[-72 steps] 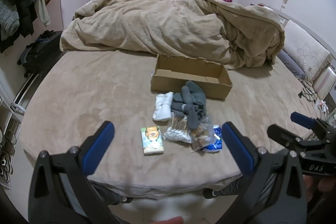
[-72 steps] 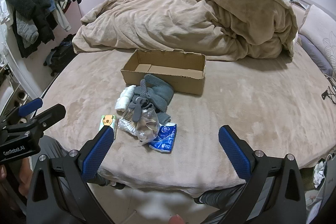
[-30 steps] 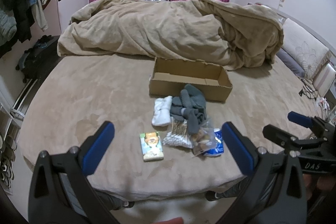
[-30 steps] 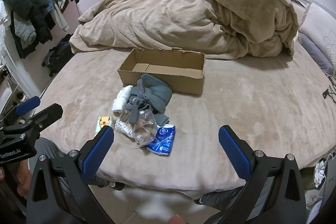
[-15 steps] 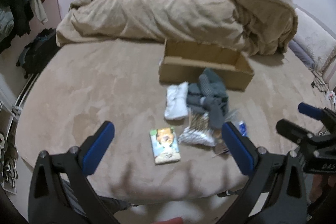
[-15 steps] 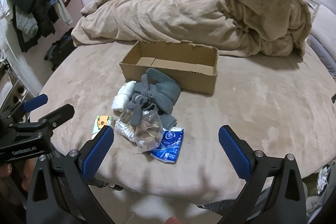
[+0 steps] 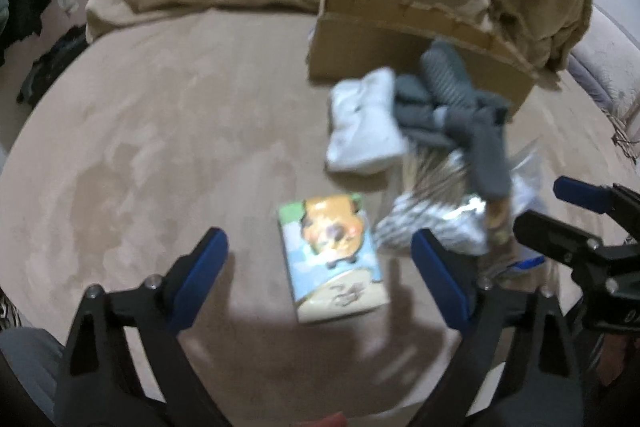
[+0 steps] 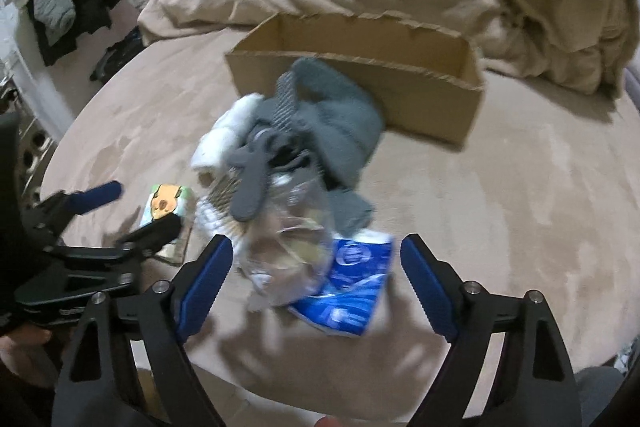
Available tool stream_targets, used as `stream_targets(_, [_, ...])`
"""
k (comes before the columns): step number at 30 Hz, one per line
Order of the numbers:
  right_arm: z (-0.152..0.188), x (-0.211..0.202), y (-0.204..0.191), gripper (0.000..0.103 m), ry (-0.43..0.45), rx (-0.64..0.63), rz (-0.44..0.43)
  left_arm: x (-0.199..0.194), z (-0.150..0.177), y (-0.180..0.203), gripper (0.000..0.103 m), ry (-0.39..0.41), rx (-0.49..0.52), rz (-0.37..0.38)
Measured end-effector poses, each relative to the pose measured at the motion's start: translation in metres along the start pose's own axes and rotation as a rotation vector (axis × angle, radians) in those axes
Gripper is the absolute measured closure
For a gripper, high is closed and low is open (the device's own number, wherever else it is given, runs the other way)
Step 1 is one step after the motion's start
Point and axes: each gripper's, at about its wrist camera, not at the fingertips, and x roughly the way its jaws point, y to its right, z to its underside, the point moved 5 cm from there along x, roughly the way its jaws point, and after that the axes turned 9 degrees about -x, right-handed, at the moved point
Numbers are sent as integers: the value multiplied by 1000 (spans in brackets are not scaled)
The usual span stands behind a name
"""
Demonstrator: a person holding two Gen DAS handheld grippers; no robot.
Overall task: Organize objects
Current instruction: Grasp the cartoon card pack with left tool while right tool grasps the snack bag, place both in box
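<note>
**Both tongs closing in over the pile in front of the box**

My left gripper (image 7: 320, 263) stands wide, its jaws just now narrowing a little, with the cartoon-printed packet (image 7: 334, 255) lying flat between them and neither pad touching it. My right gripper (image 8: 316, 283) is likewise wide and has just been easing narrower, with the clear plastic bag (image 8: 286, 251) and the blue sachet (image 8: 352, 287) between its jaws, unpressed as far as the blur lets me judge. Taking the cardboard box (image 8: 360, 75) as my mark: the packet lies nearest me and well short of it, the bag and sachet lie a little closer to it, and the grey socks (image 8: 336, 131) and white roll (image 7: 364, 123) sit just before its near wall, the grey heap seemingly touching it. The box looks empty from here. To do this well, I would centre each pair of pads on one item only, settle onto the soft bedspread (image 7: 160, 131) before squeezing, and on the right pick bag or sachet, not both
</note>
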Motion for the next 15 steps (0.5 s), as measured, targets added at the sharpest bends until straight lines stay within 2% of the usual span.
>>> stream_targets(3, [2,10,-1,24,-12,20,-26,13,8,-5,21,-42,-8,-4])
stream_targets(5, [3,12,-1,28,-16,24,-38,17,11,-5,23,-43,2,-11])
stream_targets(7, [4,12,-3,36,-13,19,-61,17,12,-5,30,-44,5,-12])
stream_targets(8, [5,11,-5,44,-11,14,-73,17,13,-5,33,-45,7,-14])
stream_targets(10, [5,9,-7,44,-2,8,-72,15,12,-4,45,-47,10,-5])
stream_targets(13, [6,5,-9,45,5,-3,-72,12,13,-5,54,-48,9,4])
stream_targets(14, [6,3,-9,52,6,-9,-64,12,12,-5,56,-48,9,5])
stream_targets(15, [6,1,-9,53,9,-14,-49,11,12,-4,56,-50,7,7])
